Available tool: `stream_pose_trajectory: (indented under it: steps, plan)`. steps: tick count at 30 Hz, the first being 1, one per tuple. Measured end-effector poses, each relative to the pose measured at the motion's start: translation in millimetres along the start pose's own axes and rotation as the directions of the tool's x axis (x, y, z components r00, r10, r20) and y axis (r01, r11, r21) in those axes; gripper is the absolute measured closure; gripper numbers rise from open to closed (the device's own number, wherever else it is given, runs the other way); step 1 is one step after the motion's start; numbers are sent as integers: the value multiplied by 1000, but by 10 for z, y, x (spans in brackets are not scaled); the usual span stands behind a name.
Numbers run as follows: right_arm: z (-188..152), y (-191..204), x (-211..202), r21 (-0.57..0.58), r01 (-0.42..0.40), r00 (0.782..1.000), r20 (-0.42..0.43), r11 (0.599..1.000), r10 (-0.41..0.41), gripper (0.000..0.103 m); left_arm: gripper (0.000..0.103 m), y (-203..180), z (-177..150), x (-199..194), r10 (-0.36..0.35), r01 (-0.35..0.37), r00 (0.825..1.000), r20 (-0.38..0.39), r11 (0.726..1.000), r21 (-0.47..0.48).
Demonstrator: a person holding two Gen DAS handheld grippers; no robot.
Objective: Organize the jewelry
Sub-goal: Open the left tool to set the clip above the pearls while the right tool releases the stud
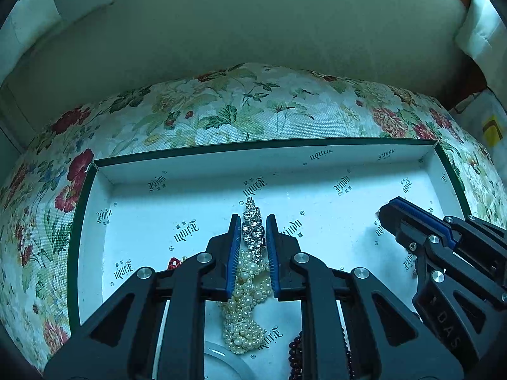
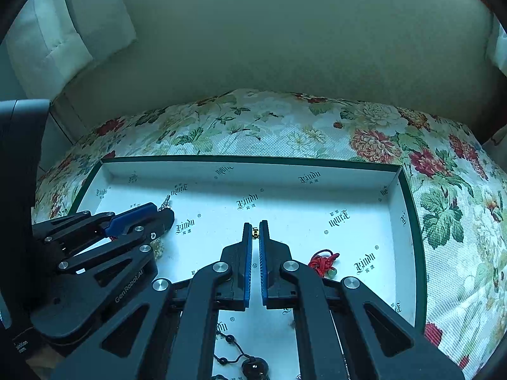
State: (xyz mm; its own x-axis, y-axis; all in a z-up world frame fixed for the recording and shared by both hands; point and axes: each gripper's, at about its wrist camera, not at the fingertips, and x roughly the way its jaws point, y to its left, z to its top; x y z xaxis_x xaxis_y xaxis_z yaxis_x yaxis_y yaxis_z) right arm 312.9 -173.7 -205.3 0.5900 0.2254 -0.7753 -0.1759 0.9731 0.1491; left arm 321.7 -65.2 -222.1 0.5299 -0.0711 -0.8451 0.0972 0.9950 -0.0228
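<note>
Your left gripper [image 1: 253, 221] hangs nose-down inside the white printed box [image 1: 202, 158], its pads set narrowly either side of a rhinestone piece [image 1: 253, 226]. The gap is slim and the stones fill it, so you appear to be pinching that crystal end, though whether the pads truly press cannot be told for sure. Just behind the tips, back between the fingers, the pearl strand [image 1: 248, 288] attached to it lies bunched on the box floor and trails toward your wrist. Left of the left finger sits a small red ornament [image 1: 174, 263]; behind the right finger dark red beads [image 1: 295, 351] run out of view.

Further right, your right gripper [image 2: 256, 226] is closed on a tiny gold bead [image 2: 255, 232] caught at the very tips. Just right of its right finger lies a red knotted cord with a green bead [image 2: 323, 261]; beneath and behind the fingers a black beaded cord with a dark pendant [image 2: 250, 365] rests on the floor.

Judging by this, you are mid-sort: both hands have a piece in the box, neither yet laid out. The next move likely calls for settling each piece in its own clear patch. Keep the pearls from dragging into the dark beads, and mind the gold bead, which could slip from so slight a grip.
</note>
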Motion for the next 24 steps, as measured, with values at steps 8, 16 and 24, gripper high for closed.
stream_pose_trajectory:
  steps: [8, 16, 24]
  plan:
    - [-5, -22, 3, 14, -5, 1000, -3, 1000, 5, 97, 62, 11, 7, -16, 5, -4, 1000, 4, 1000, -6]
    - [10, -49, -24, 31, 4, 1000, 7, 1000, -5, 72, 52, 36, 8, -34, 25, -25, 1000, 12, 999, -20]
    - [-11, -98, -76, 53, 11, 999, 35, 999, -13, 48, 46, 110, 13, -41, 30, -29, 999, 12, 999, -40]
